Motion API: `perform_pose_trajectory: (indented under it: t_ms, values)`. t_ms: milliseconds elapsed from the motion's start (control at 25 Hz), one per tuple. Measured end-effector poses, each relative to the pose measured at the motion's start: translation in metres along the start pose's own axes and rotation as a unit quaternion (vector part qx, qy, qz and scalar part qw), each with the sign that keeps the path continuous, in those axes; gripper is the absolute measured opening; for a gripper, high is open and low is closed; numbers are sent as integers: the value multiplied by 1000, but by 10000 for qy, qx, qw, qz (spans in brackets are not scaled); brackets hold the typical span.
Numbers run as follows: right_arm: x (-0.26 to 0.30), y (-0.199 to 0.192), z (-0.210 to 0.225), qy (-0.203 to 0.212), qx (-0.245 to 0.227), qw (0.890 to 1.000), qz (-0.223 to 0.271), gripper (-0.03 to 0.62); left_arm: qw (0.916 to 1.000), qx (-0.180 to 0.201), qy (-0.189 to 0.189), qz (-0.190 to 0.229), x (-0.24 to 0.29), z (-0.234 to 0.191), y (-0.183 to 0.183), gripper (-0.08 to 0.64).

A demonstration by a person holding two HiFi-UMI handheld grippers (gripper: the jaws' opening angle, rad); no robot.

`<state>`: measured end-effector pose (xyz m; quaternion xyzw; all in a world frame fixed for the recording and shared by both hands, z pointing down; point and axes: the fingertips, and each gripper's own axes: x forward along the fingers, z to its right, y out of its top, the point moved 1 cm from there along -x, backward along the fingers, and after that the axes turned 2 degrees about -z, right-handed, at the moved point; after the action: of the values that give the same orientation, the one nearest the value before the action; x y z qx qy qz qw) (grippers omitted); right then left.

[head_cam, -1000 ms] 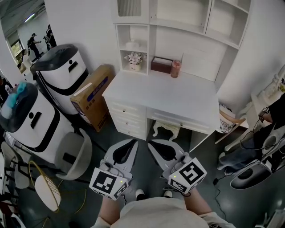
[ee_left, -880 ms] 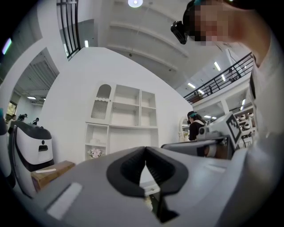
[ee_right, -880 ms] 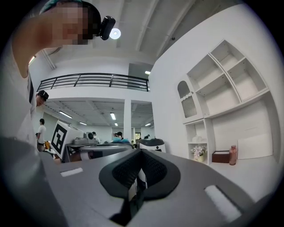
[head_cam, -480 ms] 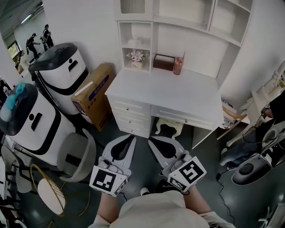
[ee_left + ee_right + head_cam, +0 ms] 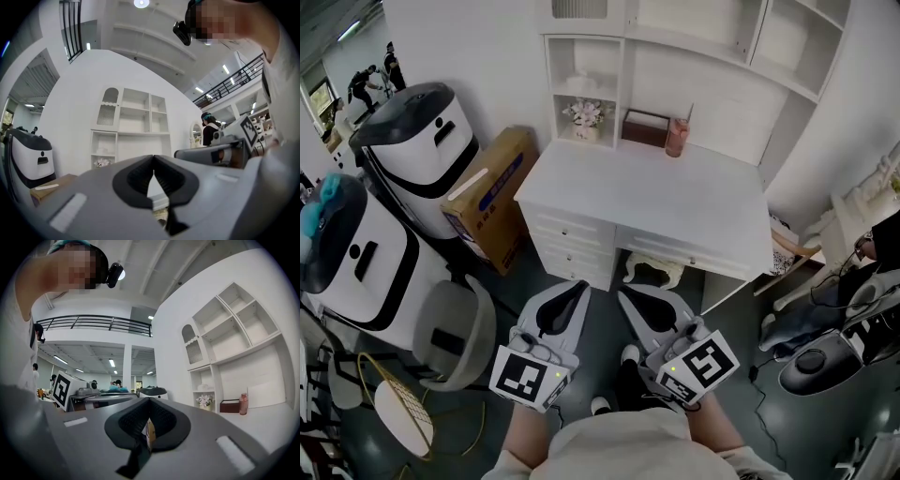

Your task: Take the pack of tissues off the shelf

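Observation:
The pack of tissues is a small white bundle in the upper cubby of the white shelf unit at the desk's back left. It also shows as the tissue pack in the left gripper view and the tissue pack in the right gripper view. My left gripper and right gripper hang side by side over the dark floor, well short of the desk. Both are shut with nothing held. The left gripper and right gripper show their jaw tips touching.
Below the tissues stands a pot of flowers. A brown box and a pink bottle sit on the desk's back. Two white-and-black machines, a cardboard box and a grey chair crowd the left; a stool is under the desk.
The head view has shifted a little as the person steps on the floor before the desk. Both grippers stay shut and keep their place in front of the body.

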<state>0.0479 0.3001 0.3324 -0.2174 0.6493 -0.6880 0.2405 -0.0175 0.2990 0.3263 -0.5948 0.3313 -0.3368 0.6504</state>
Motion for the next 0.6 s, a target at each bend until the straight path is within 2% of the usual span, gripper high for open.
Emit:
perform_pose_trajectory:
  t_ms: [600]
  values:
    - [73,18,110,325,25,9994,74,0,9998,-18,220,26,116,-58,3,0]
